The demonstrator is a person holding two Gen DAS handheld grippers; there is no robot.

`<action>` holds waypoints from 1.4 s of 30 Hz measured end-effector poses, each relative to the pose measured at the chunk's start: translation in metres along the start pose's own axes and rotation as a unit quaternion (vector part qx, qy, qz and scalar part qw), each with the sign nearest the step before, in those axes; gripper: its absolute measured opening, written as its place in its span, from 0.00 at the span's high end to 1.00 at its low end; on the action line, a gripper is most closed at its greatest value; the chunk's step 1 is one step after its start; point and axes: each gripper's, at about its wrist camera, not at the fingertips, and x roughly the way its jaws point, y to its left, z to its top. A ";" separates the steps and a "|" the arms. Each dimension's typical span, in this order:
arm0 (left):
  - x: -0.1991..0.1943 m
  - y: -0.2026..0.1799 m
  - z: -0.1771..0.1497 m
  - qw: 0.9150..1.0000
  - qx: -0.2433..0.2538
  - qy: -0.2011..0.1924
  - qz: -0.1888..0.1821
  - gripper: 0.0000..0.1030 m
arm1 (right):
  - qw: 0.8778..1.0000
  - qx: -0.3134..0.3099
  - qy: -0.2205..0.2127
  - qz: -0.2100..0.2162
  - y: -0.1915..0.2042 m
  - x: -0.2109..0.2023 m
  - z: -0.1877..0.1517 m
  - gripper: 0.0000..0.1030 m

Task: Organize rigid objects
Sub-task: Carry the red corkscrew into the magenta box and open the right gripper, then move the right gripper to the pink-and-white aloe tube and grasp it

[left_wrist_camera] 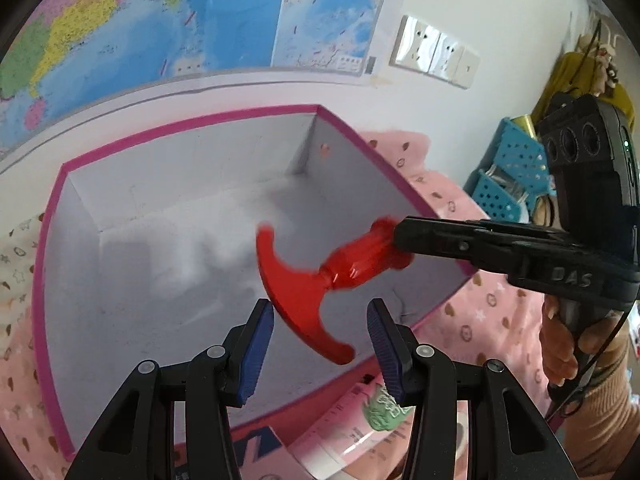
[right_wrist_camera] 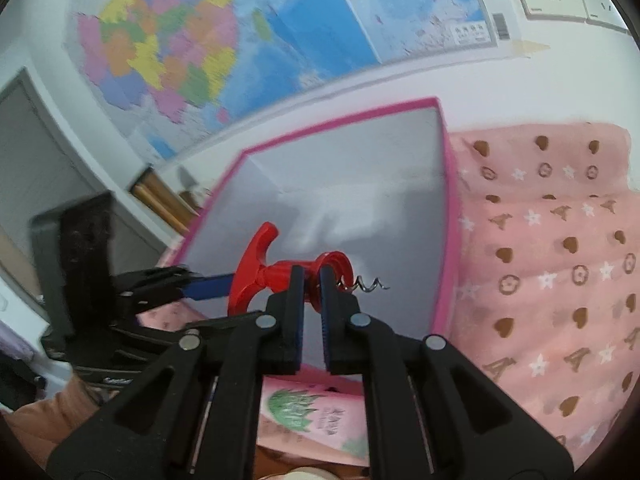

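1. The right gripper is clamped on the barrel of a red corkscrew, holding it in the air above the open pink-rimmed box; the tool lies roughly level across the jaws, its T-handle to one side and its steel spiral sticking out on the other.

2. In the left wrist view, the right gripper reaches in from the right edge, a hand in a tan sleeve wrapped around its grip, and the corkscrew's curved red handle hangs over the box's grey interior, blurred.

3. The left gripper stands with its blue-padded jaws apart and nothing between them; the corkscrew's handle sits just beyond the pads, and whether a pad brushes it is hard to say through the blur.

4. In the right wrist view, one blue finger pad of the left gripper points at the corkscrew's handle from the left.

5. The box rests on a pink cloth printed with hearts, stars and letters.

6. A pink packet with a green plant picture lies on the near side of the box, below both grippers.

7. A coloured wall map hangs behind the box, with white wall sockets to its right; a blue perforated basket stands further right.
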 end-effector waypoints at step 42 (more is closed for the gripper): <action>-0.083 0.011 -0.150 0.997 -0.036 -0.075 0.006 0.43 | 0.997 -0.039 0.011 -0.065 0.030 -0.026 -0.117 0.65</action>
